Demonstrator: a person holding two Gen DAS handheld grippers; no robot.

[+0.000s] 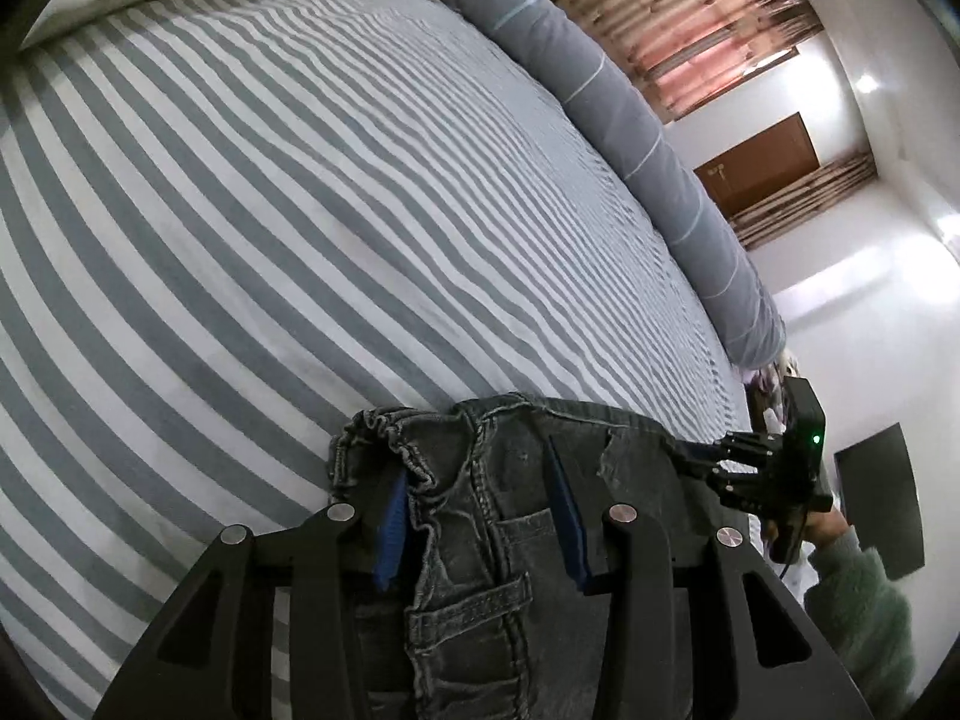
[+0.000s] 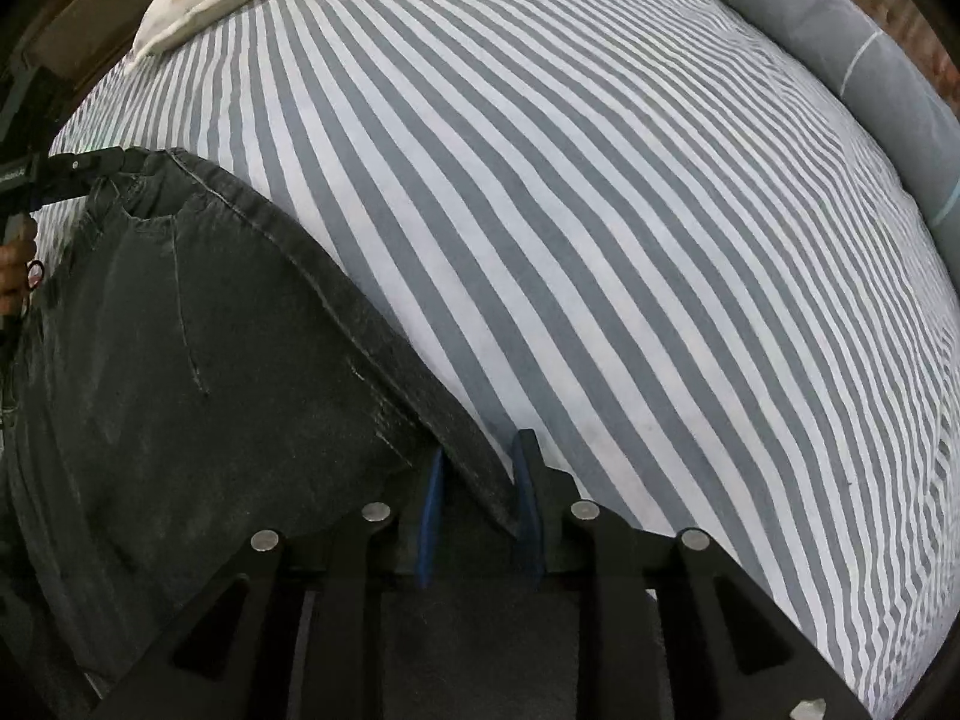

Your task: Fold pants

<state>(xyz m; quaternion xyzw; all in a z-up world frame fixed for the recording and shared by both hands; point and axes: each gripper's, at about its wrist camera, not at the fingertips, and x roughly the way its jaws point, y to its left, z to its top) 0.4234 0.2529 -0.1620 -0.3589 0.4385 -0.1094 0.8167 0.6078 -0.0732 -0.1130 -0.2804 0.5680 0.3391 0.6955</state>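
A bed (image 1: 252, 228) with a grey-and-white striped sheet fills most of both views, and everything else sits relative to it. A long grey bolster (image 1: 630, 120) runs along its far edge, and a pale pillow (image 2: 204, 6) lies at its head. The dark grey denim pants (image 2: 180, 360) are held over the near side of the bed, stretched between the two tools; whether the cloth touches the sheet cannot be told. The left gripper (image 1: 480, 516) reaches forward over the bed's near edge, its blue-padded fingers (image 1: 390, 531) set fairly wide apart around the gathered elastic waistband, with a belt loop and seam between them; whether they actually clamp the denim cannot be told. The right gripper (image 2: 477, 510) points across the bed, its fingers drawn close together and pinching the hem edge of the pants between the blue pads. In the left wrist view, the person's right hand (image 1: 804, 525), in a pale green sleeve, grips the right tool's handle beside the bed.
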